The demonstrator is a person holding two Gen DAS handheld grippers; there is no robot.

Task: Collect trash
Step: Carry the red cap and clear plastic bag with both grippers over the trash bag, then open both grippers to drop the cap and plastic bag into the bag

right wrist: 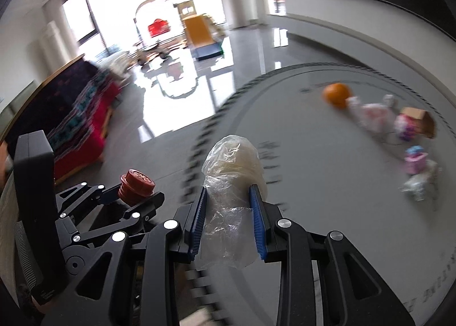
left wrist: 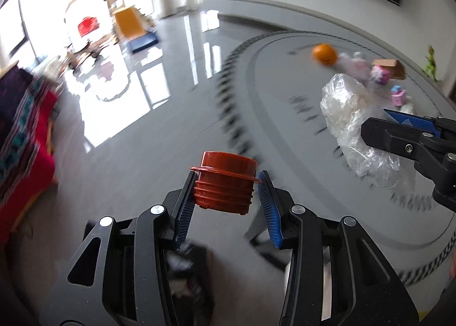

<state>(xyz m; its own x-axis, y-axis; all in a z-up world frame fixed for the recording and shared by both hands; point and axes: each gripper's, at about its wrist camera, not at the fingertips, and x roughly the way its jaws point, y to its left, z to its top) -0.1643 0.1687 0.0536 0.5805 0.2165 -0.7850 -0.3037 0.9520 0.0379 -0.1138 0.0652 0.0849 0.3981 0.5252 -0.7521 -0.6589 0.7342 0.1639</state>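
My left gripper [left wrist: 226, 186] is shut on a red-brown threaded plastic cap [left wrist: 225, 180], held off the floor between its blue pads. That cap [right wrist: 136, 186] and the left gripper [right wrist: 129, 198] also show at the lower left of the right wrist view. My right gripper [right wrist: 229, 198] is shut on a crumpled clear plastic bag [right wrist: 232, 172] with something pale inside. The same bag [left wrist: 353, 126] hangs at the right of the left wrist view, pinched in the right gripper [left wrist: 399, 126]. Both grippers hover over the edge of a round grey rug [right wrist: 327, 172].
On the rug lie an orange [right wrist: 336, 95], pink-white wrappers [right wrist: 373, 115], a small brown box [right wrist: 419, 121], a pink toy [right wrist: 416, 159] and crumpled white trash [right wrist: 419, 183]. A red patterned sofa [right wrist: 82, 115] stands left. A yellow slide [right wrist: 199, 32] stands far back on the glossy floor.
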